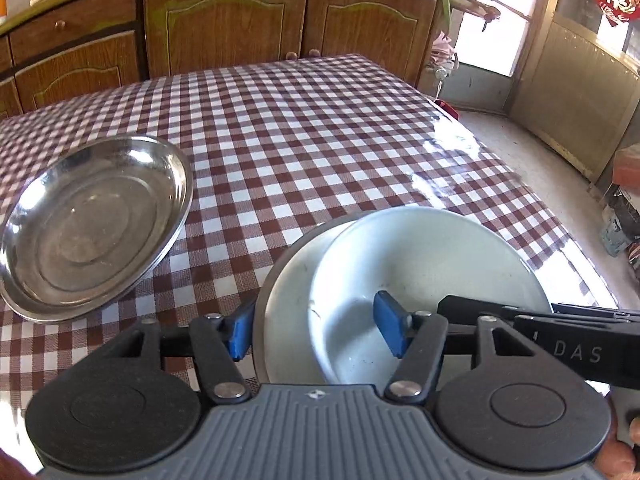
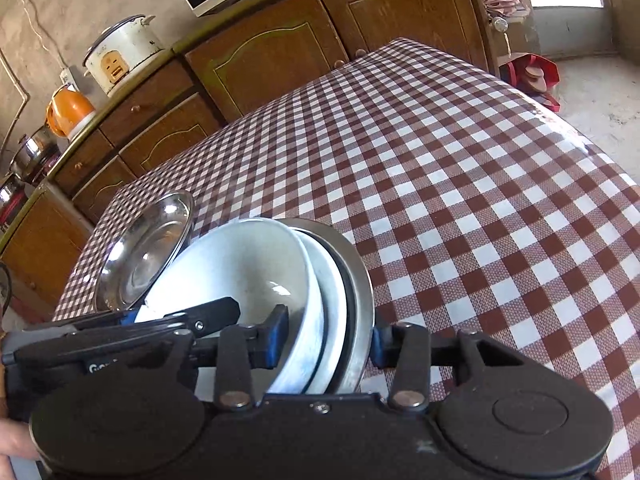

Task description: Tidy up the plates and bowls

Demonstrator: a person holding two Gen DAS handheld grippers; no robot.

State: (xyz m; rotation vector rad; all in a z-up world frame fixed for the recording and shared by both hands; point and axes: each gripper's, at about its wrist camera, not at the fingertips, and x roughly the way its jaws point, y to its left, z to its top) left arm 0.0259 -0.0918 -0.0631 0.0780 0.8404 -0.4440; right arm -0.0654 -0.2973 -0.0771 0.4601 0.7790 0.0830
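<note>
Both grippers are on the same stack near the table's front edge: a white glazed ceramic bowl point(image 1: 424, 276) sits inside a shallow white plate point(image 1: 288, 304), which rests on a round stainless-steel plate point(image 2: 358, 280) whose rim shows around it. Left gripper point(image 1: 316, 330): blue-padded fingers straddle the stack's left rim, one pad outside the steel edge, the other inside the white bowl; pads look tight against the rim and the bowl wall, so it reads as clamped on the stack. Right gripper point(image 2: 328, 336): same arrangement on the opposite side, one pad inside the bowl, the other hard against the outer steel rim, jaws closed onto the stack. In the right wrist view the stack leans, right side higher; can't tell whether the base is off the cloth. The right gripper's black body point(image 1: 560, 328) crosses the bowl's near right side in the left wrist view. A second, empty, shallow stainless-steel dish point(image 1: 94, 224) lies well left of the stack on the red-and-white checked tablecloth point(image 1: 320, 128), apart from it. Brown wooden cabinets point(image 1: 228, 24) stand behind the table.
</note>
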